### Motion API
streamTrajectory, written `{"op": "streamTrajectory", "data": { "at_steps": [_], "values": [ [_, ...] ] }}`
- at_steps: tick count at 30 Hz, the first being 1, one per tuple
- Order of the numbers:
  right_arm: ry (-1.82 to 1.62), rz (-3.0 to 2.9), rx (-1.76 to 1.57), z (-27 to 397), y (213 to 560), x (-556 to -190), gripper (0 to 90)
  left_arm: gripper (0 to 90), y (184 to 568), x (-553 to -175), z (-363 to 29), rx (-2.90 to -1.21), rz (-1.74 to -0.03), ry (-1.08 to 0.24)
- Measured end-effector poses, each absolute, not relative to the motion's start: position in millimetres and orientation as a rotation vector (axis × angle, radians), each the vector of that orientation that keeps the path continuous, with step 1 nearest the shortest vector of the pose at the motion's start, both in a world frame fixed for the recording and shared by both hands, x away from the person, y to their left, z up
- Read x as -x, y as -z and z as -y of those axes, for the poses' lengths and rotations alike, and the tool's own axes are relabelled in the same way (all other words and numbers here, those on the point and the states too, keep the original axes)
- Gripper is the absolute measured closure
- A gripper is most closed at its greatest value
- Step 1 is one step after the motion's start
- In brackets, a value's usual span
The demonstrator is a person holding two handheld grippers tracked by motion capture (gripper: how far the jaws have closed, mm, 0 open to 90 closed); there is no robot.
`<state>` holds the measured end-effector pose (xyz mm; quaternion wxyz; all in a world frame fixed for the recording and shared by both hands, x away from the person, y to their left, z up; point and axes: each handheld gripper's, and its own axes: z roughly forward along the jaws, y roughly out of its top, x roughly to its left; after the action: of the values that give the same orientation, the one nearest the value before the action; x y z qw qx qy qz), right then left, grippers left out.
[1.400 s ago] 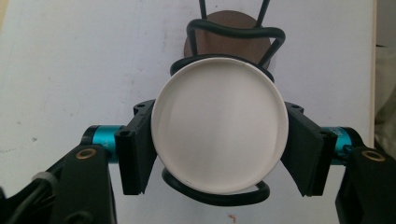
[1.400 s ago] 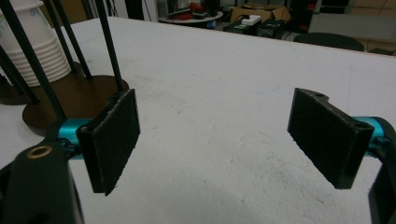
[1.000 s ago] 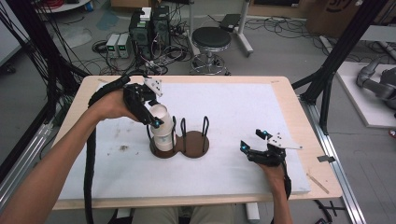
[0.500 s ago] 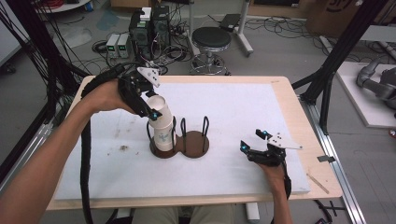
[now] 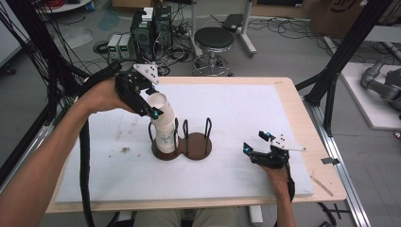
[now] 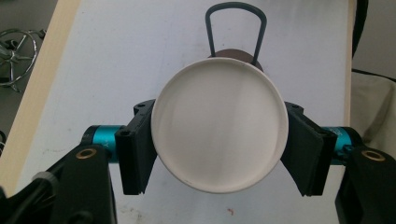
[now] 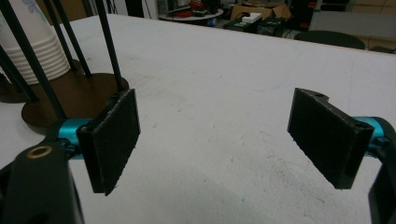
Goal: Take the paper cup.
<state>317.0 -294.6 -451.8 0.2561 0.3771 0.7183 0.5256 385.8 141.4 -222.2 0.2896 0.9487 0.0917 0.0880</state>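
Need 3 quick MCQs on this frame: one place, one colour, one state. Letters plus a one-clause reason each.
1. Where is the cup stack?
A. in the holder's left ring
B. on the stool
C. by the right gripper

2. The holder base is:
A. white
B. brown
C. teal

3. The right gripper is:
A. shut on a cup
B. open, holding nothing
C. shut on the holder

Key: 1 A, stack stands in the left ring, left gripper clamped on the top cup; 2 B, brown discs on white sheet; 3 B, jaws apart over bare sheet.

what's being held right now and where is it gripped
The left gripper holds a white paper cup by its sides just under the rim. The right gripper is open, holding nothing.
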Motion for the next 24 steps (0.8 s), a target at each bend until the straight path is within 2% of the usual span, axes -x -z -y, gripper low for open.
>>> {"op": "streamTrajectory", "data": {
  "at_steps": [17, 24],
  "values": [
    [-1.428, -1.957, -1.034, 294, 451, -317, 17.2, 34.1, 212, -358, -156, -2.33, -0.259, -0.248],
    [-1.426, -1.952, -1.025, 294, 452, -317, 17.2, 34.1, 215, -348, -160, -2.259, -0.263, -0.214]
  ]
}}
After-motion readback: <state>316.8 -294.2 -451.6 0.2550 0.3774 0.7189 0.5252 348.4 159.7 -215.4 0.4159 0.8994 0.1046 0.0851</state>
